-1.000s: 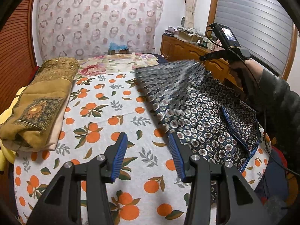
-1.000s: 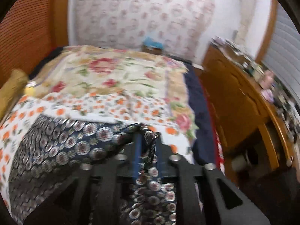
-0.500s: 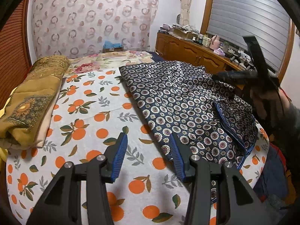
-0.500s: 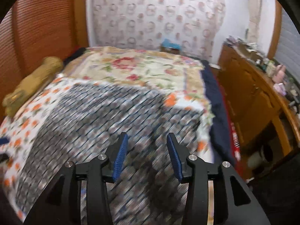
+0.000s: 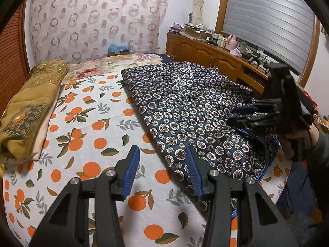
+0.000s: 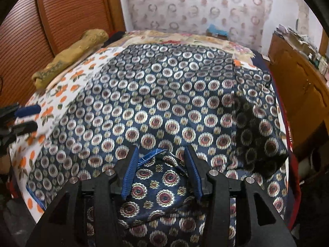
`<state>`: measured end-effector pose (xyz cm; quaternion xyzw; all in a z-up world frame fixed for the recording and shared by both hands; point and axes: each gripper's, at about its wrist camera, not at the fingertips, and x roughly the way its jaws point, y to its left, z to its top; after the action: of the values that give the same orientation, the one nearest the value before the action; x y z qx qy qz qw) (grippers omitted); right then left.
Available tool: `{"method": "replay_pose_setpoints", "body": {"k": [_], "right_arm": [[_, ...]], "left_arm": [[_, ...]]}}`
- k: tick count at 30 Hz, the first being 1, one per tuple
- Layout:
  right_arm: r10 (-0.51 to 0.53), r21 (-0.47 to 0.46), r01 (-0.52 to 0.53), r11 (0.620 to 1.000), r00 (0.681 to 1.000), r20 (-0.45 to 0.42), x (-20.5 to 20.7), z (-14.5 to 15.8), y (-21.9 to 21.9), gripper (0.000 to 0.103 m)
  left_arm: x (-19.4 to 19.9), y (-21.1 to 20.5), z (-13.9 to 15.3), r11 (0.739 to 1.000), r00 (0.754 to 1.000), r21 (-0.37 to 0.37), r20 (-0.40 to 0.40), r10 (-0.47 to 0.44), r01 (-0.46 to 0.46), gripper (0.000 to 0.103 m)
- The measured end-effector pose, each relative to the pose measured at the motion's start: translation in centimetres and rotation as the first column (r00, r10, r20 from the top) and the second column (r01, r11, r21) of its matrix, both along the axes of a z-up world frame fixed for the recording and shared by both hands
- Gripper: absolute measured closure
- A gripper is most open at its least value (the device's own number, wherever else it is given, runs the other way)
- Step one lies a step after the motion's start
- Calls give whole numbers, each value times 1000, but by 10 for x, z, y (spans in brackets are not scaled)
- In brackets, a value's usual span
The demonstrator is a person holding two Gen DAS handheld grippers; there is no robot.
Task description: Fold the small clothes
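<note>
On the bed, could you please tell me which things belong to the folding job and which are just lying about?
Job:
- navy patterned garment
- left tool
- right tool

Lying about:
- folded golden blanket
- orange-print sheet
- cluttered wooden sideboard

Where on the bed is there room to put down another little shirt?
The orange-print sheet lies bare between the gold quilt at its left edge and the dark patterned garment. More bare sheet runs in front of the left tool. The right side is crowded: the garment covers it, with the right tool over it.
</note>
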<state>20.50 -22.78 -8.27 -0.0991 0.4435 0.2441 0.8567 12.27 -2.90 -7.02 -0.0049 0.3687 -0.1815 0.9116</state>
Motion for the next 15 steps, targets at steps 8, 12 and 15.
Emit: {"method": "replay_pose_setpoints", "body": {"k": [8, 12, 15], "right_arm": [[11, -27, -10, 1000, 999, 31, -30, 1, -22, 98], [-32, 11, 31, 999, 997, 70, -47, 8, -44, 99], [-78, 27, 76, 997, 993, 87, -55, 12, -59, 99]], "left_arm": [[-1, -5, -1, 1000, 1000, -6, 0, -9, 9, 58], [1, -7, -1, 1000, 1000, -6, 0, -11, 11, 58], [1, -7, -1, 1000, 1000, -6, 0, -12, 12, 58]]}}
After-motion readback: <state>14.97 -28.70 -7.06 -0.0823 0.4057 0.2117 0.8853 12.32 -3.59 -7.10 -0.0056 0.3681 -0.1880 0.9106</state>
